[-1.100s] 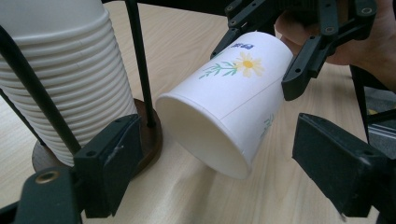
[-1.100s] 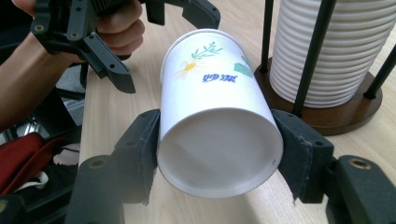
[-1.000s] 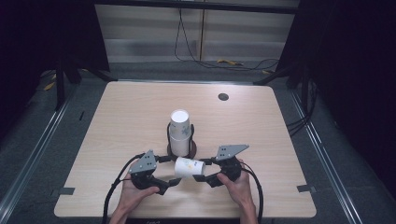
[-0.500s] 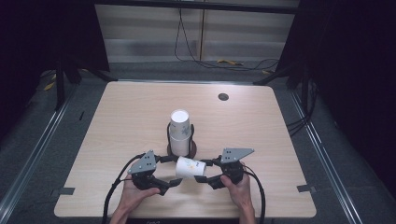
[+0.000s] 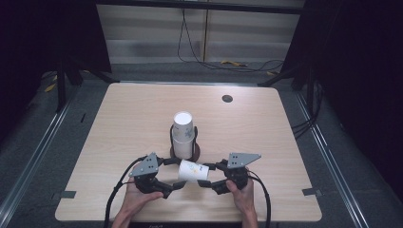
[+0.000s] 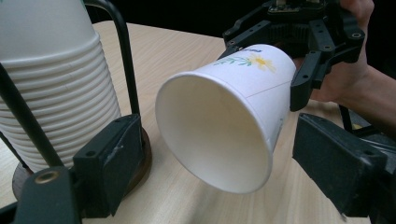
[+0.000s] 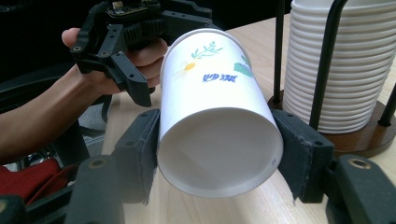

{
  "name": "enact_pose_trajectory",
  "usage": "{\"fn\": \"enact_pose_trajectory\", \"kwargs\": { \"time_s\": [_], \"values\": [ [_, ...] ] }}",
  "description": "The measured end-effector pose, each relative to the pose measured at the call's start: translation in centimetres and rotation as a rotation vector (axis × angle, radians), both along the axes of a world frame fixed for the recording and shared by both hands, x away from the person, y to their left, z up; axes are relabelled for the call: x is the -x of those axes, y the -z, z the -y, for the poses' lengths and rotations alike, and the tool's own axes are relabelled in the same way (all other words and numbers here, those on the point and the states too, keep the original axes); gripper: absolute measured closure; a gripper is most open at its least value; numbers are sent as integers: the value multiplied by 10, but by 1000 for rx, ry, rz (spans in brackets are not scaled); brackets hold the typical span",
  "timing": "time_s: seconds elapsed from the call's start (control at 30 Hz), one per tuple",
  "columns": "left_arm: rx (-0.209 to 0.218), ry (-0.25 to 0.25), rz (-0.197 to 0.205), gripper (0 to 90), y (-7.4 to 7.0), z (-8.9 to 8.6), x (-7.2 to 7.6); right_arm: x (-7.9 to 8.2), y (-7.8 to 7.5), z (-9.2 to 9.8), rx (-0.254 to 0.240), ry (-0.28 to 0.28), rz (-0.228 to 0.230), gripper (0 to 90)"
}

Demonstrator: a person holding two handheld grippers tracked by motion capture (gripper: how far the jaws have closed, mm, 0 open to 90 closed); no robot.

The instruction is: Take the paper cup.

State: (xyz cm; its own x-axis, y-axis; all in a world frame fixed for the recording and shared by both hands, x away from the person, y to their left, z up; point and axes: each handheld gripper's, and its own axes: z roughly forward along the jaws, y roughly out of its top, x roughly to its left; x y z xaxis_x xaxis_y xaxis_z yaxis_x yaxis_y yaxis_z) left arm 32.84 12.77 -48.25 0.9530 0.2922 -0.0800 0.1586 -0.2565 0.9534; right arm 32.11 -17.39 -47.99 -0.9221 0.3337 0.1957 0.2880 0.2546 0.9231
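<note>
Paper cup (image 5: 193, 171) held sideways between my two claws, low over the counter (image 5: 266, 133).

My right claw (image 5: 207, 181) pinches the cup's closed base end, both pads pressed to its sides. The cup's open mouth faces my left claw (image 5: 173, 185), whose jaws stand spread either side of the rim without touching it. Just behind, a stack of paper cups (image 5: 183, 135) sits upright in a black wire holder (image 6: 123, 60) on a round wooden base.
</note>
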Motion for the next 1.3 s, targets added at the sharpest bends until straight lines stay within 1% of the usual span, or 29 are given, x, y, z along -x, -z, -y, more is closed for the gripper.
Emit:
{"fn": "enact_pose_trajectory", "kwargs": {
  "time_s": [0.17,0.3,0.37,0.4,0.47,0.63,0.83,1.0,1.07,1.2,1.23,1.27,1.3],
  "values": [
    [4,0,1,156,0,1,0,1,-1,0,-22,-7,10,364],
    [-2,7,1,158,0,0,0,1,0,-1,-37,-19,13,364],
    [10,15,1,160,1,1,-1,1,0,-1,-44,-23,17,364],
    [11,19,-1,160,1,1,-1,1,0,-2,-58,-34,20,364],
    [18,22,-1,168,1,1,-1,1,0,-2,-62,-37,24,364],
    [22,41,1,182,2,3,-1,2,0,-2,-79,-42,32,365],
    [37,60,4,187,2,4,-2,1,0,-3,-78,-53,27,366],
    [46,74,-8,200,2,2,-5,1,0,-2,-79,-56,24,368],
    [50,79,-6,197,2,2,-6,1,0,-3,-80,-59,26,368],
    [69,87,-18,181,2,3,-7,1,-1,-3,-76,-65,30,368],
    [81,94,-22,181,2,3,-7,1,-2,-3,-71,-67,30,368],
    [71,94,-18,183,2,4,-7,0,-2,-4,-68,-69,31,368],
    [71,98,-18,185,2,4,-7,0,-2,-4,-65,-72,29,368]
  ]
}}
